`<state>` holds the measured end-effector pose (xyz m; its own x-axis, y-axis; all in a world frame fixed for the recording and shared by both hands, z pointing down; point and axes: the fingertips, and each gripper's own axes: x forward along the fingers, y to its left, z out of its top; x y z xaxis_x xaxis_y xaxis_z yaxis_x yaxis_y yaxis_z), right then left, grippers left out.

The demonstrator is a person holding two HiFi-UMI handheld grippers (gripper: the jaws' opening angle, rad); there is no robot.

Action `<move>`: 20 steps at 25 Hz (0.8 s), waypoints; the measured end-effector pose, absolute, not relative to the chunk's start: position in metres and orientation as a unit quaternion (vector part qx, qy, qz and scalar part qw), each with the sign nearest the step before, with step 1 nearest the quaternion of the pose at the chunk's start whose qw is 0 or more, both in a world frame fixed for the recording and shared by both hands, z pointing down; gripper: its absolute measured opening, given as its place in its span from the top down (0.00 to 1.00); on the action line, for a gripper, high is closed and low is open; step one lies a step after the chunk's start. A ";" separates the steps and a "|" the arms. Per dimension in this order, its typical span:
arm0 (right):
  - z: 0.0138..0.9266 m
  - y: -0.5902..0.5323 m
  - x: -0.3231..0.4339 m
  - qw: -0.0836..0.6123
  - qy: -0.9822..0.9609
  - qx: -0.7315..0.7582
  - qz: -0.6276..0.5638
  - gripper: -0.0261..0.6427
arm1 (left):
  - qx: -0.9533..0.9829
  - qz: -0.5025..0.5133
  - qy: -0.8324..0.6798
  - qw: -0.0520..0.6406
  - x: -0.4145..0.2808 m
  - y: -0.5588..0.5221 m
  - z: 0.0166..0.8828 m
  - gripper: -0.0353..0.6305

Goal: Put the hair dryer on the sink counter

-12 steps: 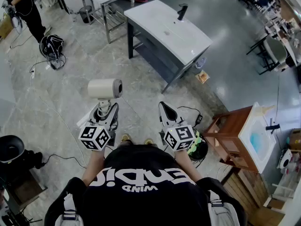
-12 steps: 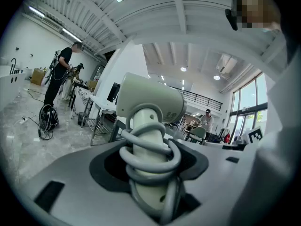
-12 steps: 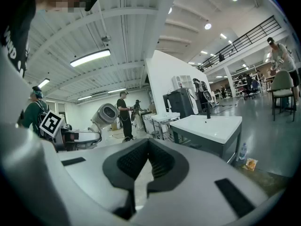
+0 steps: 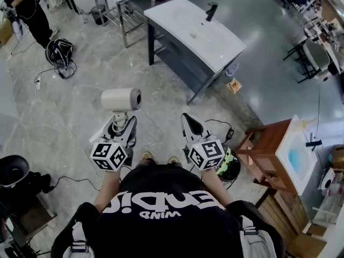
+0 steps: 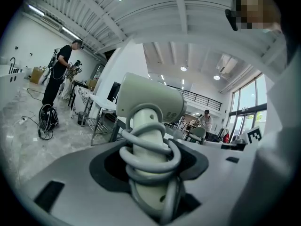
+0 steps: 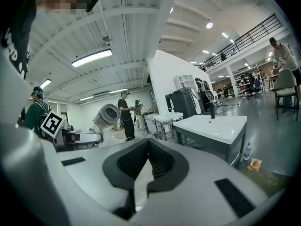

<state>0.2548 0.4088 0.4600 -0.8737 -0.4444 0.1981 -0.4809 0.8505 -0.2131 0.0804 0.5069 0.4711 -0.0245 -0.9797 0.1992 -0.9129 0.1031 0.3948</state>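
Carrying appears to be the step in hand: the floor (image 4: 80,90) lies open below both pairs of jaws, and the table (image 4: 215,39) bearing the sink stands well ahead of them, somewhat to the right

Hazard 1, table: its near edge and corner face the jaws. An approach made too low would knock the load against that edge; a release too close to the edge would let it tip off onto the floor

Hazard 2, hair dryer (image 4: 121,99): it stands upright above the left gripper (image 4: 121,123), whose jaws are clamped on the handle (image 5: 143,121) alone, with the barrel (image 5: 149,100) well above the clamp point. The load is judged top-heavy; a quick swing or a jolt could pivot it in the grip or pull it free

Hazard 3, right gripper (image 4: 188,123): its jaws are closed together on nothing, beside the left pair, so no second support is ready if the load slips

Hazard 4, cord (image 5: 162,149): it is wound in coils round the handle, between the left jaws. The jaws appear to bear partly on rounded coils, judged a less secure seat; a loosened coil could drop and snag

Hazard 5, faucet (image 4: 210,11): it rises at the far side of the table, beyond the jaws; overreach could strike it
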 end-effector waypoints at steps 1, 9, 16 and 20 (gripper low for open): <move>0.460 0.410 0.252 0.069 -0.959 0.241 0.131 0.94 | 0.666 -0.077 -0.711 0.214 0.078 0.507 0.471 0.56; 0.459 0.410 0.234 0.065 -0.955 0.261 0.128 0.94 | 0.684 -0.058 -0.696 0.208 0.055 0.510 0.470 0.56; 0.468 0.409 0.223 0.058 -0.943 0.295 0.141 0.94 | 0.698 -0.055 -0.680 0.218 0.035 0.511 0.477 0.56; 0.468 0.407 0.214 0.063 -0.944 0.293 0.138 0.94 | 0.698 -0.060 -0.678 0.221 0.023 0.502 0.477 0.56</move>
<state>0.2137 0.4065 0.4684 -0.8204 -0.5358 0.1998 -0.5706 0.7900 -0.2242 0.0227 0.5020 0.4772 0.0729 -0.9738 0.2154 -0.9206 0.0174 0.3902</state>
